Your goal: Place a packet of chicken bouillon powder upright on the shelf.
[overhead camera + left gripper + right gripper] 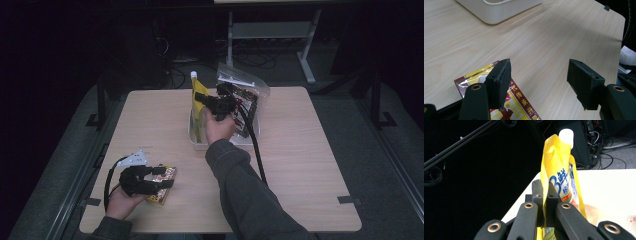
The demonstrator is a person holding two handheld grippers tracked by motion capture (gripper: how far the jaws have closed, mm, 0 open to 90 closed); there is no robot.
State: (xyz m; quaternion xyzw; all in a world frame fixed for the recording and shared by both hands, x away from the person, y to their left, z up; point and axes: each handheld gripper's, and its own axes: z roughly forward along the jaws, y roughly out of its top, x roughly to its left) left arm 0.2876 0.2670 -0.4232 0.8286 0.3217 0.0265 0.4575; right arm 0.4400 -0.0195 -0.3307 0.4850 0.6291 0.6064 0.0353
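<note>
Item: yellow spouted pouch (560,182), white screw cap at the top. It stands upright at the left end of the white bin (196,140) at the far middle of the worktop (300,165), its lower part inside the bin. My right tool (545,200) is clamped on its side seam, jaws all but together with only the film between them.

Handling, as I judge it: a soft film body with liquid or paste inside, so moderately heavy for its size and apt to sag or swing below the grip. The film looks glossy and may slip. The seam is a fair hold; the stiffer neck just under the cap would be the surest.

Item: flat red-and-gold sachet (506,105), lying on the worktop near its front left corner. My left tool (541,82) stands over it with jaws well apart, one pad above the sachet's edge, holding nothing. Light, thin and limp by the look of it; best pinched at an edge.

Item: clear bag of printed packets (247,100), in the bin just right of the pouch.
</note>
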